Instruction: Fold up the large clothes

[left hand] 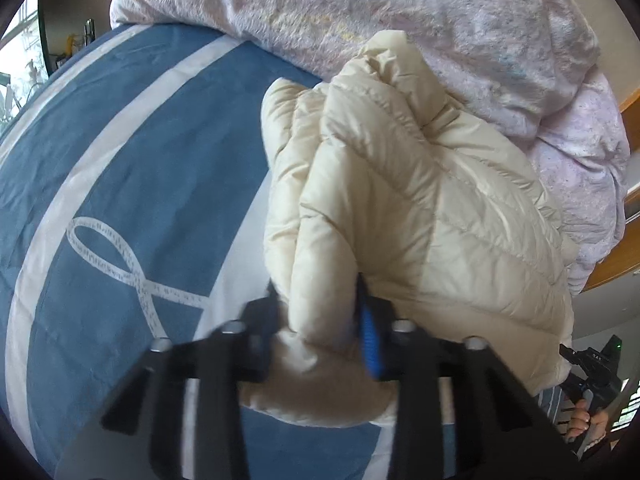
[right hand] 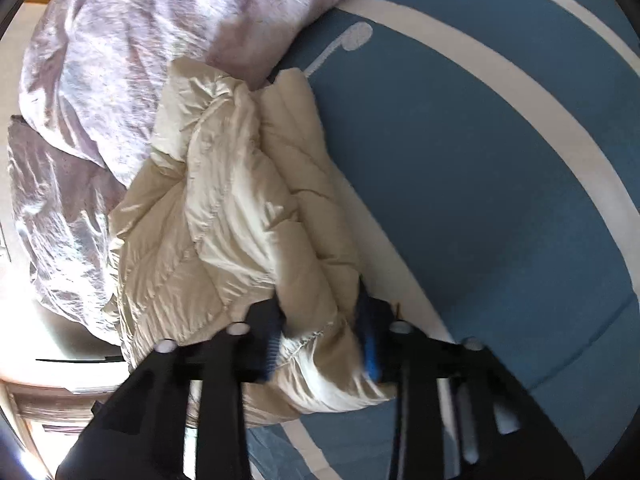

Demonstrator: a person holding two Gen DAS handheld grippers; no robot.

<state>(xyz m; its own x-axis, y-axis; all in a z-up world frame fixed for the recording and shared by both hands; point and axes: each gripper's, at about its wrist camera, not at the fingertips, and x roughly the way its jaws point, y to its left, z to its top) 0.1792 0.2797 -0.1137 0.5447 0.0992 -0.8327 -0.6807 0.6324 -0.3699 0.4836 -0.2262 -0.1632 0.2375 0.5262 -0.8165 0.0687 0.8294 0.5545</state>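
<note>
A cream quilted puffer jacket lies bunched on a blue bedspread with white bands. My left gripper is shut on a thick fold of the jacket, with the blue pad pressed into its right side. In the right wrist view the same jacket spreads up and to the left. My right gripper is shut on its gathered hem edge, padding squeezed between the blue-padded fingers. The right gripper also shows at the lower right of the left wrist view, held by a hand.
A crumpled pale pink duvet is heaped behind the jacket, also seen in the right wrist view. A wooden bed frame edge runs at the right. The blue bedspread stretches flat to the right.
</note>
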